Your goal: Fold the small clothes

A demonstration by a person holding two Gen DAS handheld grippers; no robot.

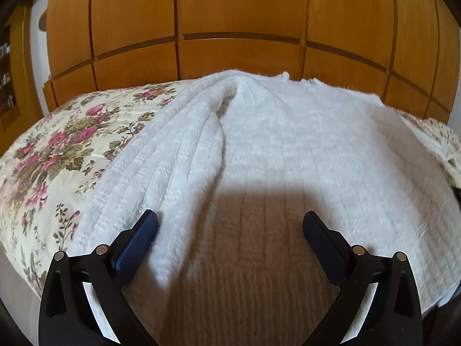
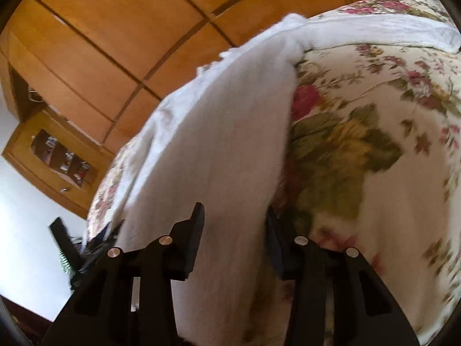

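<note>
Both tongs work over a white, ribbed, fluffy knitted garment (image 1: pixel 288 144) lying on a bed with a cream bedspread printed with pink roses and green leaves (image 1: pixel 57 150). Left tongs (image 1: pixel 230 222) stand spread wide and released above the near part of the garment, holding nothing, with their shadow cast on the knit below. Right tongs (image 2: pixel 234 213) are nearly closed with a white panel of the same garment (image 2: pixel 219 144) running down between their fingers; they seem clenched on it, though blur keeps the contact at the pads from being certain. That panel rises as a steep raised sheet away from the bedspread (image 2: pixel 374 173), so the step in hand looks like carrying one side or sleeve across the body for a fold. In the left view a long fold of knit already lies along the garment's left side. Next, the raised panel probably needs to be laid flat and square on the body, then released and smoothed. Behind the bed stands a honey-coloured wooden panelled wardrobe (image 1: pixel 230 14). Hidden or unclear: the garment's near hem is cut off below the frame, its far right edge is lost at the rim, the right view is motion-blurred, and dark objects at its lower left cannot be identified.
</note>
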